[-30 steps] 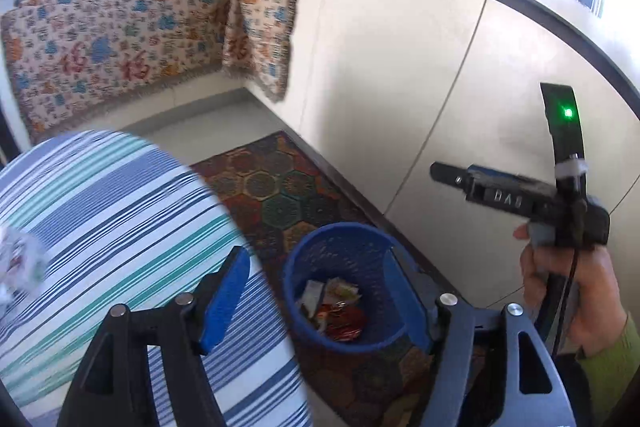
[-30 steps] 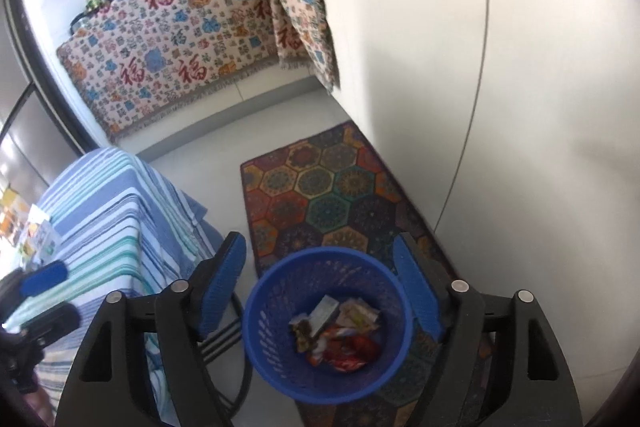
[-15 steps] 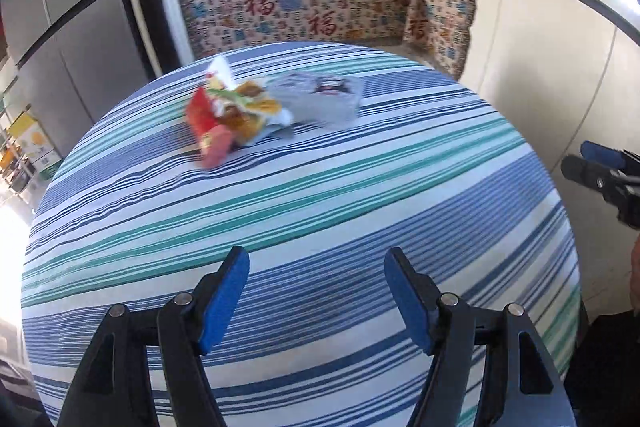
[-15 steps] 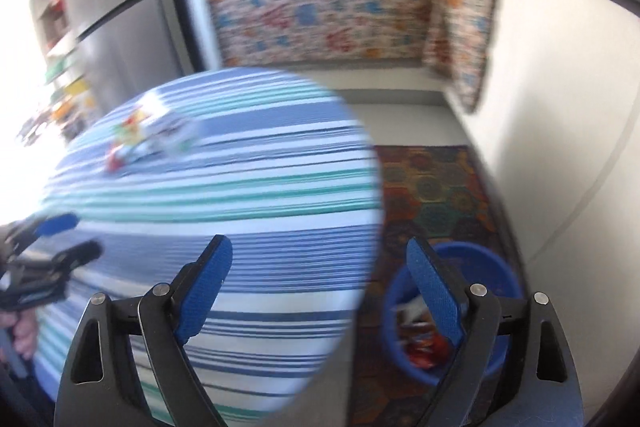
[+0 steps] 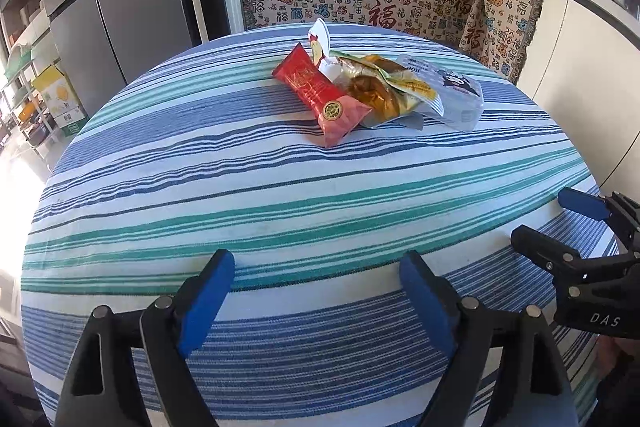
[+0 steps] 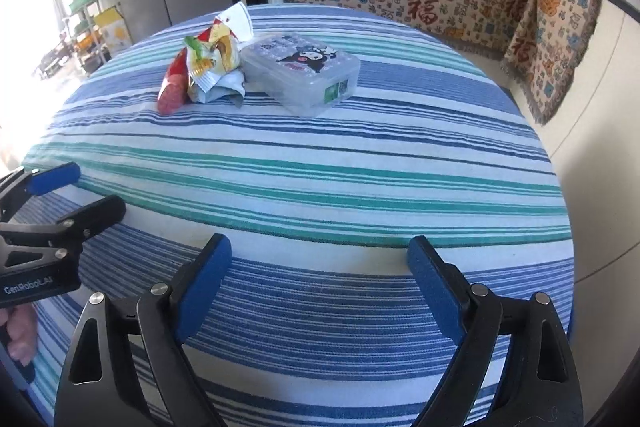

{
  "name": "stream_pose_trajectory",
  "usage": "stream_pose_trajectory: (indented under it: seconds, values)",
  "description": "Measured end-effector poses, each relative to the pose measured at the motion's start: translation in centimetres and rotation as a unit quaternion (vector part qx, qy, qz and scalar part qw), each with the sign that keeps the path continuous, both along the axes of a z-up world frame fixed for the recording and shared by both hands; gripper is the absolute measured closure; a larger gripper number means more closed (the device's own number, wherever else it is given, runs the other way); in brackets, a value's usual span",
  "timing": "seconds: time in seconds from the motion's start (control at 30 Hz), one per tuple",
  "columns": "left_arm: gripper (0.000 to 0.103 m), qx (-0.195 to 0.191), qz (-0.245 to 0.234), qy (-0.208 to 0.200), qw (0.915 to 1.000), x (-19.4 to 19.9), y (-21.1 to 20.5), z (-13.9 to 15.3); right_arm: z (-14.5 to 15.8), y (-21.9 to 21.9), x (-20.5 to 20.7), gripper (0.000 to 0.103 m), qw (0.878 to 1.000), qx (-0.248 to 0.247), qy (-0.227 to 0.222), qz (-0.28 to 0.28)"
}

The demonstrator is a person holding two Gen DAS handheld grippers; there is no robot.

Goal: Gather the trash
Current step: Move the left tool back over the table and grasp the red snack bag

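Back at the bench, bin out of view.
Left tongs [image 5: 312, 279] and right tongs [image 6: 316, 267] just widened, empty; wrappers [image 5: 344, 87] and plastic box [image 6: 300, 71] mid-bench, still uncollected.

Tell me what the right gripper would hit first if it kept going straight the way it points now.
Most likely the striped tablecloth. The right gripper is open and empty, angled down at bare cloth well short of the clear plastic box and the snack wrappers. Depth is hard to judge through the fisheye.
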State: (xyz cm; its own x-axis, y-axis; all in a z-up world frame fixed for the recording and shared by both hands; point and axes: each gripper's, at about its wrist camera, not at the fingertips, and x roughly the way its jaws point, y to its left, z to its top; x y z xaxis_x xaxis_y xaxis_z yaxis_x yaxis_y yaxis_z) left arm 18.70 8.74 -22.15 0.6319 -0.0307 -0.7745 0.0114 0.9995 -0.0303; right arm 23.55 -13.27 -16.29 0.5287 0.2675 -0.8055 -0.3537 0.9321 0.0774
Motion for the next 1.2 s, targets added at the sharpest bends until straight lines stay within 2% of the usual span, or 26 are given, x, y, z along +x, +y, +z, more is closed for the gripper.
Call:
stream_pose_trajectory:
  seconds: [0.1,0.27,0.33,0.4,0.53,0.57,0.63,0.7,0.77,0.83,0.9,1.03,1.2]
  values:
    - [0.016,-0.004,-0.015,0.001,0.9999,2.0,-0.6,0.2,-0.3,-0.6,0.6,0.005,1.0,0.0,0.006,-0.013]
    - [0.016,-0.065,-0.026,-0.029,0.9971,5.6,-0.3,2.2,-0.4,-0.7,1.0,0.001,1.0,-0.004,0.01,-0.015]
    - [0.016,-0.077,-0.025,-0.043,0.9958,6.6,-0.1,3.4,-0.3,-0.6,0.9,0.001,1.0,-0.004,0.01,-0.015]
    - [0.018,-0.077,-0.023,-0.044,0.9958,7.9,0.1,4.0,-0.3,-0.6,0.8,0.001,1.0,-0.004,0.01,-0.014]
    - [0.018,-0.067,-0.01,-0.019,0.9975,10.5,0.1,3.1,-0.3,-0.7,0.8,0.001,1.0,-0.004,0.01,-0.014]
    - [0.02,-0.069,-0.005,-0.014,0.9975,10.9,0.3,2.8,-0.3,-0.7,0.9,0.001,1.0,-0.004,0.01,-0.014]
    - [0.032,-0.081,-0.007,-0.003,0.9967,11.6,0.3,2.3,-0.3,-0.7,0.8,0.001,1.0,-0.004,0.01,-0.014]
    - [0.036,-0.097,-0.016,0.005,0.9952,11.9,0.6,2.1,-0.3,-0.7,0.8,0.001,1.0,-0.004,0.01,-0.014]
    - [0.049,-0.105,-0.025,0.015,0.9941,12.2,0.5,1.8,-0.3,-0.7,0.8,0.001,1.0,-0.004,0.01,-0.014]
    - [0.075,-0.124,-0.035,0.019,0.9915,12.1,0.7,1.8,-0.3,-0.7,0.8,0.001,1.0,-0.004,0.011,-0.014]
    - [0.082,-0.107,-0.031,0.019,0.9936,11.7,0.5,2.2,-0.3,-0.7,0.8,0.001,1.0,-0.005,0.011,-0.014]
    - [0.082,-0.096,-0.025,0.012,0.995,9.4,2.0,2.9,-0.3,-0.8,0.8,0.001,1.0,-0.004,0.011,-0.013]
    - [0.082,-0.069,-0.003,0.012,0.9976,4.3,5.3,3.3,-0.3,-0.8,0.8,0.001,1.0,-0.005,0.011,-0.013]
